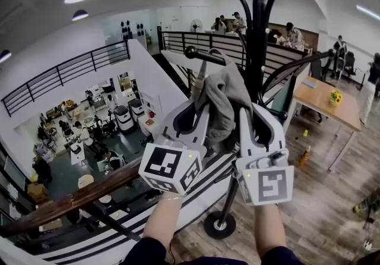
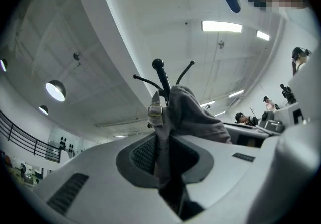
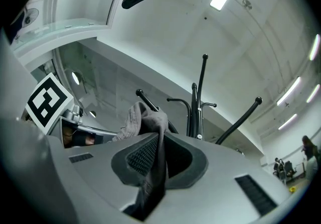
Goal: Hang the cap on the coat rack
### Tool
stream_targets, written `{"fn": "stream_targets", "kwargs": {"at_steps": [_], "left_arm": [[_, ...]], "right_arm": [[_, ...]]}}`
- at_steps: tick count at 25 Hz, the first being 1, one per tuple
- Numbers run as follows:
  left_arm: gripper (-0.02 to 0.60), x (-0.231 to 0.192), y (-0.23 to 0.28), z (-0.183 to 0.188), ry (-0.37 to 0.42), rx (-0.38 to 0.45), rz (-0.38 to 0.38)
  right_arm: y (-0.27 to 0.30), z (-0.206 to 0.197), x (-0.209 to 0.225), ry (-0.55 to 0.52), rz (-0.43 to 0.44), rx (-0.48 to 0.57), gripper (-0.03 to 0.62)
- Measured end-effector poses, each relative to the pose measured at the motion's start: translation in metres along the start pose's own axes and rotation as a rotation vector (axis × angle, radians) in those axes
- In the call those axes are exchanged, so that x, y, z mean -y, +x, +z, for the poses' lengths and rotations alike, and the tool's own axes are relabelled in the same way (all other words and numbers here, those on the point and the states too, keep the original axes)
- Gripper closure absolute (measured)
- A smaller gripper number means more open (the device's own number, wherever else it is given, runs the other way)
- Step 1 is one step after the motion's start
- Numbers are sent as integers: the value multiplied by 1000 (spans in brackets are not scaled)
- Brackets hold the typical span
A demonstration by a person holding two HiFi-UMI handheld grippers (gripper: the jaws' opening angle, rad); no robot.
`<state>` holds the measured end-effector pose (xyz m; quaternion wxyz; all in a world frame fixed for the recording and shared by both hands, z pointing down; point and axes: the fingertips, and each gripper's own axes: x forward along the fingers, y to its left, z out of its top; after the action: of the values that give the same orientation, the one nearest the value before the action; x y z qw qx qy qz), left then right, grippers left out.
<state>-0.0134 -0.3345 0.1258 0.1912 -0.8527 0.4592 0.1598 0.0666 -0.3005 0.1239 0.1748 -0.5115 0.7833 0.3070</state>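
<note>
Cap (image 1: 224,103) clamped at both edges by left hand-held gripper (image 2: 163,120) and right hand-held gripper (image 3: 156,140), held close under a peg (image 1: 205,54) of coat rack (image 1: 256,38), apparently ready for hooking

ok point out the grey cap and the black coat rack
grey fabric cap (image 1: 222,103): head view, bunched crown
black metal coat rack (image 1: 256,38): head view, centre pole

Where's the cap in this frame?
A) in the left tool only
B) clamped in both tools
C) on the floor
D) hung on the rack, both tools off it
B: the grey cap is pinched between the jaws of the left tool and of the right tool, as each tool's own view shows.
</note>
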Motion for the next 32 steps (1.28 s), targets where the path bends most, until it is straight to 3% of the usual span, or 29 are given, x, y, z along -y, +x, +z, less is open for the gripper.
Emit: {"fn": "stream_targets", "kwargs": {"at_steps": [12,19,32], "left_arm": [[535,18,22,-47,-19,-90,-49],[536,22,33,-48,-43,-94,-62],[535,36,36,-106,-109,-226,-94]], "right_arm": [[-19,-50,24,39,-58,-131,557],[-19,-57,36,72,-94,-177,557],[-39,-104,44,120,-131,-309,557]]}}
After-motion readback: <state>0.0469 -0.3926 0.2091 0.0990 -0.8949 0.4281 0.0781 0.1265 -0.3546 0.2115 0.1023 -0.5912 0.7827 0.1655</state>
